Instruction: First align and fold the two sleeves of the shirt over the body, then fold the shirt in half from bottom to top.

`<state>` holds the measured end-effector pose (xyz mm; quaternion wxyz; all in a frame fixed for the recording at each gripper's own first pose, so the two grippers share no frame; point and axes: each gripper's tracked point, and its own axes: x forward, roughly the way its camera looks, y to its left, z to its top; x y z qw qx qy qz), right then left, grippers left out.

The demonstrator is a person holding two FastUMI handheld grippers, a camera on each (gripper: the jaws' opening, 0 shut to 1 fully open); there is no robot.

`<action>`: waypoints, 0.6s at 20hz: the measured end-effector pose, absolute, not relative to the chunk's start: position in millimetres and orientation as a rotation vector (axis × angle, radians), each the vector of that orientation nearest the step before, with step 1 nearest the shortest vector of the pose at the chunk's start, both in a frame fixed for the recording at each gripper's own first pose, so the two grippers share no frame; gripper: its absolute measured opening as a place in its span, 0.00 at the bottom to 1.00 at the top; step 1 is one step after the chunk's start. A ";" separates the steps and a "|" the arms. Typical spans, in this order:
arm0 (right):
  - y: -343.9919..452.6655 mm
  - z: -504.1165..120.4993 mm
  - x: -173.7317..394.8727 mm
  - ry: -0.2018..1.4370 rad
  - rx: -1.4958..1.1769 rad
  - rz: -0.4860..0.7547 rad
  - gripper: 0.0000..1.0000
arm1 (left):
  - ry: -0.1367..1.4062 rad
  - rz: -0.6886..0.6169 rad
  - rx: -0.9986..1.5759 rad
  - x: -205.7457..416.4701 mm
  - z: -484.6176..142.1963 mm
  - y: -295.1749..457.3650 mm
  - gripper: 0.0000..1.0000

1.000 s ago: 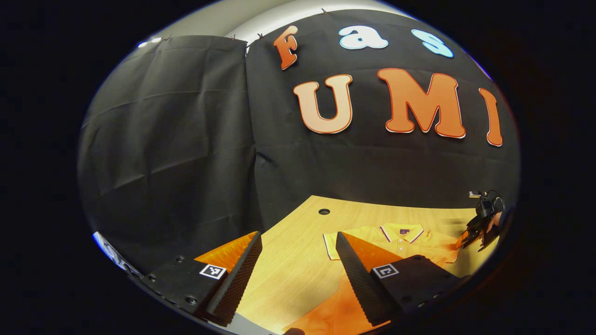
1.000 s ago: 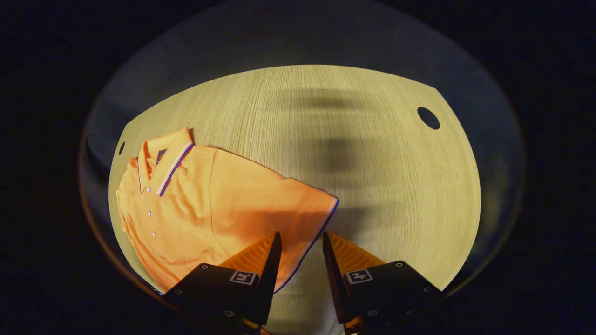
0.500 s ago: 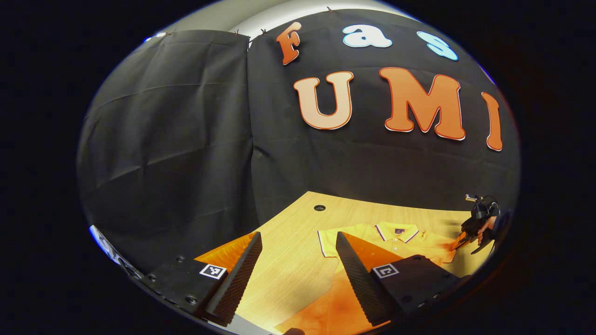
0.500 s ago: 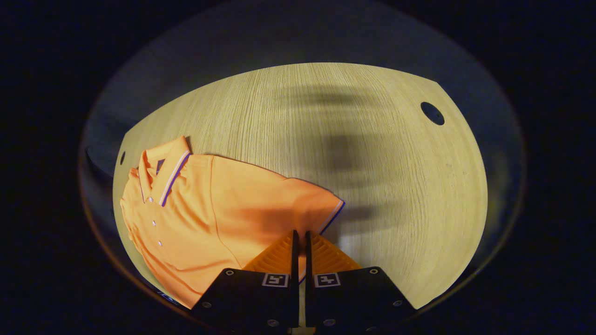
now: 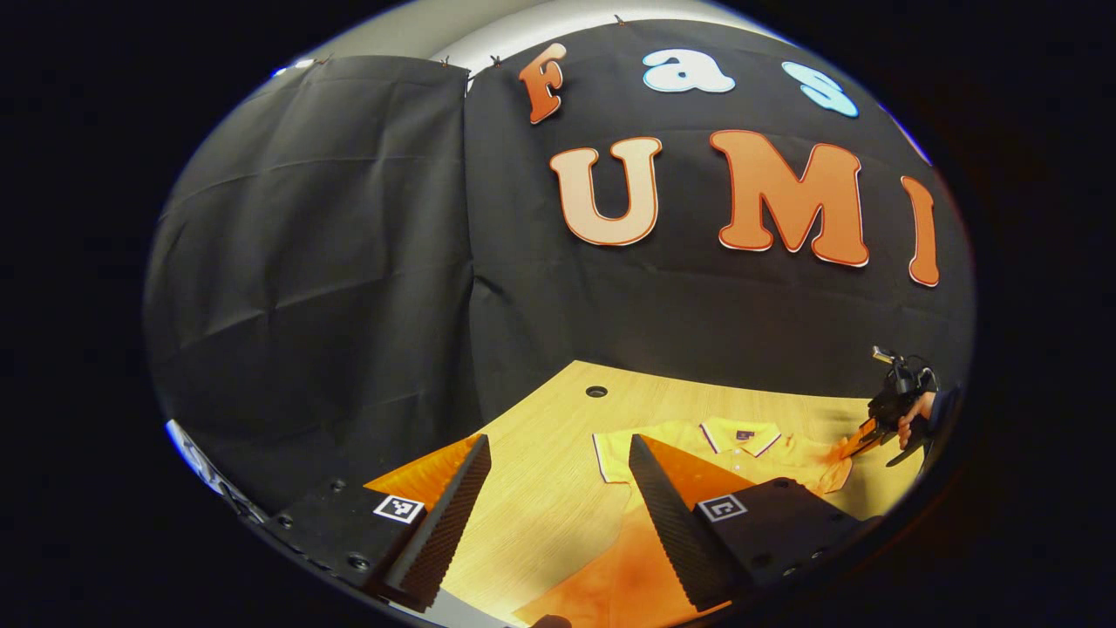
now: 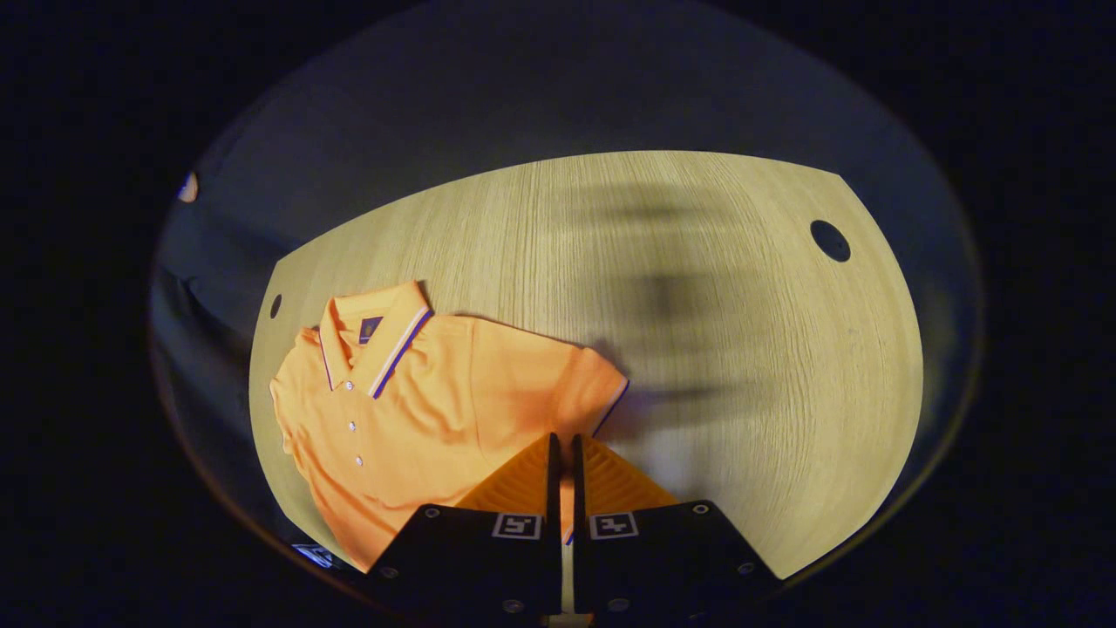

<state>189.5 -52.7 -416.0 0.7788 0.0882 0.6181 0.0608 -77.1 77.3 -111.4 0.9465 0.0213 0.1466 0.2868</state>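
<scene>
The right gripper (image 6: 562, 449) sits at six o'clock in the right gripper view, its two fingers pressed together with a thin fold of the sleeve (image 6: 586, 392) pinched between them. That sleeve belongs to the orange shirt (image 6: 418, 410), which lies on the table from about seven to nine o'clock of the gripper, collar (image 6: 375, 336) toward eleven o'clock and a row of small buttons running down the front. The sleeve edge near the fingers looks raised off the wood, casting a shadow at about one o'clock.

The table (image 6: 697, 349) is pale wood with a fine straight grain. It has a round dark hole (image 6: 829, 241) at two o'clock and a smaller one (image 6: 275, 306) beside the shirt at nine o'clock. Blurred grey shadows cross the bare wood at twelve o'clock. Beyond the table edge the surroundings are dark.

In the left gripper view the left gripper (image 5: 558, 458) is at six o'clock, fingers spread wide and holding nothing (bare wood shows between them). The shirt (image 5: 741, 445) lies past its right finger, at about four o'clock. Farther off at three o'clock is the right gripper (image 5: 859, 443), held by a hand (image 5: 911, 412), at the shirt's far sleeve. The table (image 5: 540, 488) meets the black cloth wall (image 5: 349, 262), which hangs in creased panels; above it is a strip of pale ceiling (image 5: 523, 22).
</scene>
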 end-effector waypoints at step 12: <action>1.2 -370.4 186.1 1.290 0.216 0.072 0.06 | 0.327 0.392 -0.018 -47.0 -140.1 121.6 0.98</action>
